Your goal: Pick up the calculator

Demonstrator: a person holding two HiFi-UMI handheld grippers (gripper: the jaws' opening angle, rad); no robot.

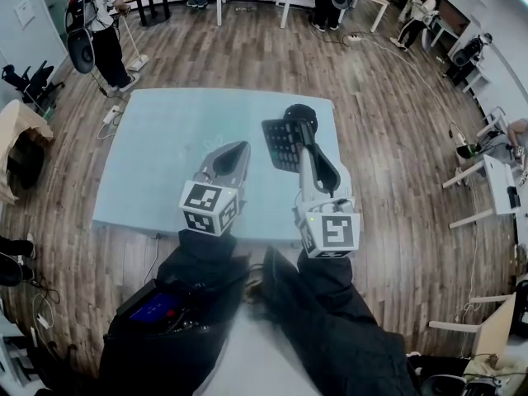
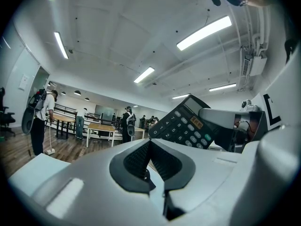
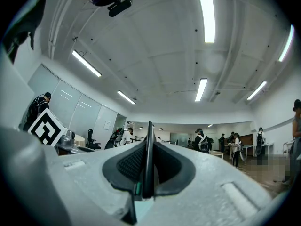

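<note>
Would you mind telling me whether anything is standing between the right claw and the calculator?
Nothing visible does: the right claw is shut on the calculator, gripping it edge-on and holding it above the pale blue table.

From my seat the room reads bright and evenly lit: the long ceiling light strips [image 3: 205,13] burn out to pure white in both gripper views, and in the head view they lay a soft sheen over the wooden floor [image 1: 396,130], where I see only weak, soft-edged shadows. All three pictures bow hard toward the rims and fall away to black corners. In the gripper views I find the nearest foreground soft and slightly smeared, while the far room stays fairly sharp.
</note>
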